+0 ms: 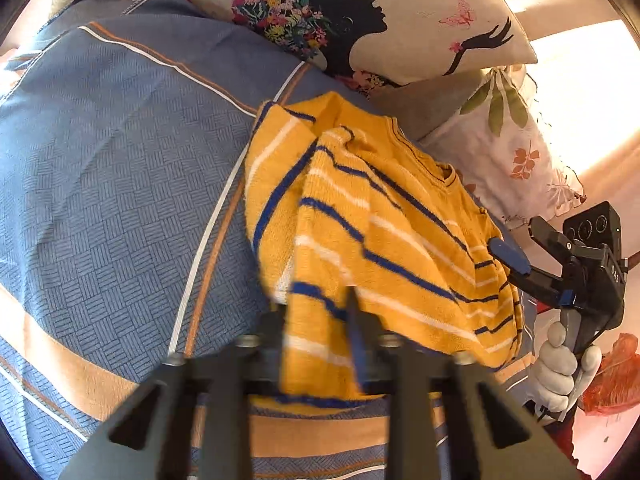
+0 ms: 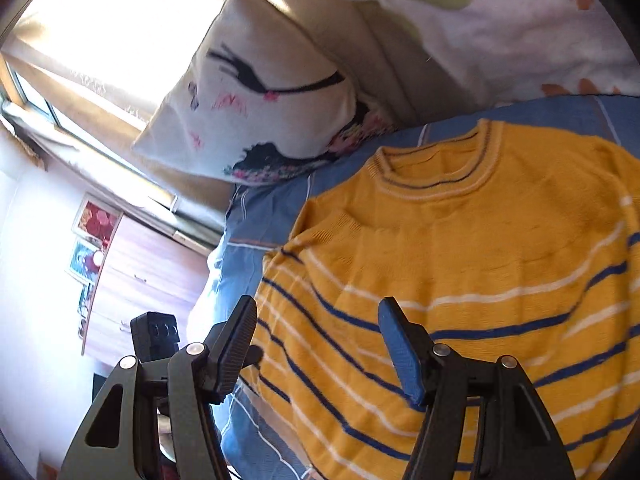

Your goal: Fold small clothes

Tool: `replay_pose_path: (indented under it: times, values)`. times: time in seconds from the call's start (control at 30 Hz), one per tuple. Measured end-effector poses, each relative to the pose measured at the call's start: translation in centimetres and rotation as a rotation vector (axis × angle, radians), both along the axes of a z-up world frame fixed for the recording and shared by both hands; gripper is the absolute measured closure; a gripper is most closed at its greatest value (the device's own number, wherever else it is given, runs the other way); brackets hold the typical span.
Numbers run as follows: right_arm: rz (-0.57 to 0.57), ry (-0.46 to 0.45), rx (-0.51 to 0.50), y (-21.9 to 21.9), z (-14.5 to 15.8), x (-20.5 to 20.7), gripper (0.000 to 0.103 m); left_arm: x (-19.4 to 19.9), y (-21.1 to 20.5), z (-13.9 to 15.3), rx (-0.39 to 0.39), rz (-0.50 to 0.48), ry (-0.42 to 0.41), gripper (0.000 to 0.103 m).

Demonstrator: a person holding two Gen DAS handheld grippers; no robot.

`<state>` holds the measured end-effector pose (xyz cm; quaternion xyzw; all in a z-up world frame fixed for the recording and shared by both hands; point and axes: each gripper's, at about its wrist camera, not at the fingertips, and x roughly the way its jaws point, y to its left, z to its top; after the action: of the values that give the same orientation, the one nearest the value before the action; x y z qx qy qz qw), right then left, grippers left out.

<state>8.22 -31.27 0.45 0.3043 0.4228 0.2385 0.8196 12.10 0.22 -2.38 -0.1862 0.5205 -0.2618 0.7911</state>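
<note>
A small yellow knit sweater [image 1: 384,232] with blue and white stripes lies on a blue patterned bedsheet [image 1: 120,168]. My left gripper [image 1: 316,320] is shut on a fold of the sweater and holds it lifted over the body. My right gripper [image 2: 320,344] is open, its fingers hovering over the sweater's [image 2: 480,272] left side, collar away from me. It also shows in the left wrist view [image 1: 516,264] at the sweater's far edge, held by a white-gloved hand.
A white pillow with a black silhouette and flowers [image 1: 360,20] and a leaf-print pillow [image 1: 508,140] lie at the bed's head. A window and curtain [image 2: 100,52] and a wooden cabinet [image 2: 140,280] stand beyond the bed edge.
</note>
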Motion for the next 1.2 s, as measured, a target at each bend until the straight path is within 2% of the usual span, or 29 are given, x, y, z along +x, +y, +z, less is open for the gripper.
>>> replay_pose_path:
  times: [0.03,0.07,0.1,0.23,0.33,0.4,0.43,0.47,0.53,0.6,0.63,0.67,0.7,0.83,0.93,1.03,1.07,1.13,1.2]
  values:
    - [0.017,0.01,-0.006,1.3,-0.4,0.5,0.034,-0.2,1.0,0.1,-0.043,0.019,0.005,0.089]
    - [0.032,0.017,-0.013,2.2,-0.6,0.9,0.034,-0.5,2.0,0.2,-0.063,0.035,0.002,0.094]
    - [0.048,0.022,-0.024,3.2,-0.8,1.2,0.034,-0.7,2.8,0.4,-0.073,0.048,-0.004,0.094]
    - [0.095,0.053,-0.048,7.4,-1.6,3.6,0.034,-2.0,4.6,0.9,-0.033,0.092,-0.046,0.095]
    - [0.106,0.102,-0.066,10.6,-2.7,6.2,0.034,-2.1,4.5,0.6,-0.067,0.103,-0.03,0.092]
    - [0.107,0.124,-0.112,12.8,-3.2,7.8,0.034,-2.5,4.4,0.4,-0.086,0.101,-0.03,0.073]
    - [0.112,0.129,-0.141,13.8,-3.2,8.4,0.034,-2.7,4.3,0.3,-0.097,0.108,-0.035,0.055]
    - [0.117,0.135,-0.172,14.7,-3.2,9.0,0.034,-2.8,4.2,0.3,-0.107,0.116,-0.044,0.042]
    - [0.119,0.139,-0.227,16.2,-3.1,9.9,0.032,-3.0,3.4,0.0,-0.118,0.115,-0.05,0.036]
    - [0.129,0.147,-0.278,17.5,-2.9,10.7,0.026,-3.0,2.4,-0.5,-0.125,0.091,-0.035,0.036]
    - [0.138,0.148,-0.303,18.1,-2.8,10.9,0.025,-3.1,2.0,-0.8,-0.113,0.09,-0.031,0.047]
    - [0.147,0.152,-0.336,18.9,-2.8,11.3,0.021,-3.1,1.6,-1.0,-0.101,0.088,-0.032,0.072]
    - [0.157,0.159,-0.374,19.6,-2.9,11.5,0.02,-3.2,1.2,-1.3,-0.102,0.075,-0.024,0.084]
    - [0.214,0.166,-0.556,22.6,-3.2,12.1,0.013,-4.0,0.8,-0.8,-0.105,0.11,-0.06,0.083]
    - [0.281,0.149,-0.782,25.2,-3.9,11.7,0.013,-4.6,0.5,-0.2,-0.107,0.124,-0.083,0.083]
    - [0.331,0.093,-1.011,27.8,-5.0,10.3,0.014,-5.2,0.2,0.3,-0.081,0.134,-0.1,0.084]
    - [0.325,0.071,-1.027,27.9,-4.9,9.9,0.017,-5.4,0.0,0.4,-0.073,0.13,-0.099,0.084]
    - [0.284,0.048,-1.039,27.1,-4.2,9.4,0.039,-6.1,0.1,0.7,-0.07,0.124,-0.105,0.083]
    - [0.269,0.026,-0.979,25.3,-3.4,8.8,0.064,-6.8,0.5,1.2,-0.098,0.117,-0.108,0.083]
